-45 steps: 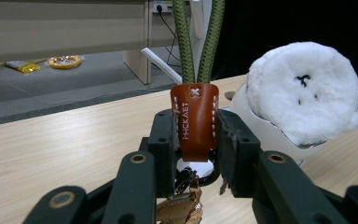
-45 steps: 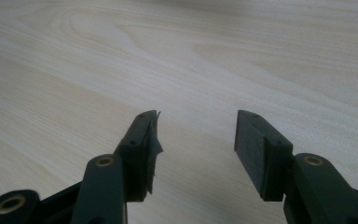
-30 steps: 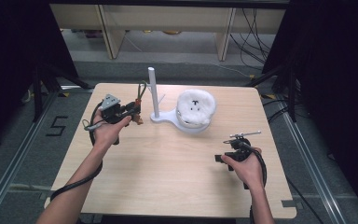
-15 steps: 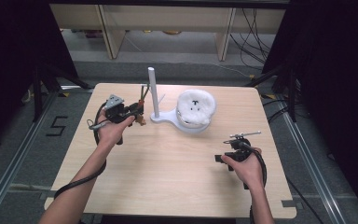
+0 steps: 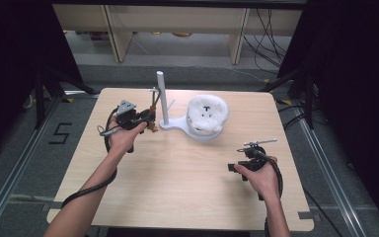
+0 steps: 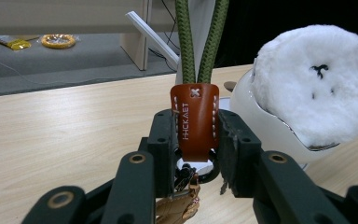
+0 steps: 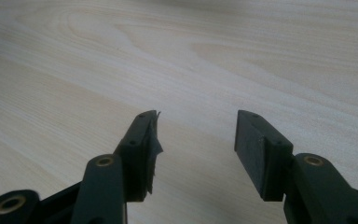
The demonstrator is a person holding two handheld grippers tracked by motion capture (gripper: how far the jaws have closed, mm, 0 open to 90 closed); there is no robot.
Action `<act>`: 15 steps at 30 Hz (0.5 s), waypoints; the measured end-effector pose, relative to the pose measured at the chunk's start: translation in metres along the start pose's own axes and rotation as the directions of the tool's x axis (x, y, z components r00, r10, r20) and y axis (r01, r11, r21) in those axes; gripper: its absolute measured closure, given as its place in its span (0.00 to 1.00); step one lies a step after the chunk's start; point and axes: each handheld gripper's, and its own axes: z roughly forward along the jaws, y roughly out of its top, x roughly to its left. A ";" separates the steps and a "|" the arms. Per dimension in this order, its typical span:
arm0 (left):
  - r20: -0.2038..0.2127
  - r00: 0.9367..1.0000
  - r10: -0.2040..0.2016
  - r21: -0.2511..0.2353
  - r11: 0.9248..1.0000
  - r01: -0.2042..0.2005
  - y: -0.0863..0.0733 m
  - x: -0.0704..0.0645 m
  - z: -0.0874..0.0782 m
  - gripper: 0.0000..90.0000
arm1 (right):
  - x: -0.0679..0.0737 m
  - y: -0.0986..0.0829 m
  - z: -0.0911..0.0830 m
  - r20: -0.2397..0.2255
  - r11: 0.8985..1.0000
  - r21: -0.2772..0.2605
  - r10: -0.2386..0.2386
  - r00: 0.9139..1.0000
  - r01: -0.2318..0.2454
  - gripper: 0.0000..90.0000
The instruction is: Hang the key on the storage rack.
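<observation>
Left gripper view: left tongs [image 6: 196, 140] clamp the brown leather key tag [image 6: 194, 120]; right tongs [image 7: 196, 140] gape wide, empty.

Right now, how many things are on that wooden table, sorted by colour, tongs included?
White: 2, the white plastic stand with an upright post and the white fluffy round cushion on its base.
Brown and green: 1, the brown leather key fob on a green cord loop, clamped in the left tongs.
Black: 2, the left tongs and the open right tongs.
Total: 5.
</observation>
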 end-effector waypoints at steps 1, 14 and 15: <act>-0.001 1.000 0.002 0.001 1.000 -0.002 0.000 0.000 0.001 0.75 | 0.000 0.000 0.000 -0.001 1.000 0.000 -0.001 1.000 0.001 0.56; -0.027 0.999 0.045 0.026 0.999 -0.044 0.000 -0.005 0.010 0.74 | 0.001 -0.001 0.002 0.016 1.000 -0.016 0.006 1.000 -0.006 0.55; -0.032 0.998 0.051 0.031 0.998 -0.050 0.001 -0.006 0.011 0.74 | 0.001 -0.001 0.002 0.011 1.000 -0.016 0.003 1.000 -0.003 0.55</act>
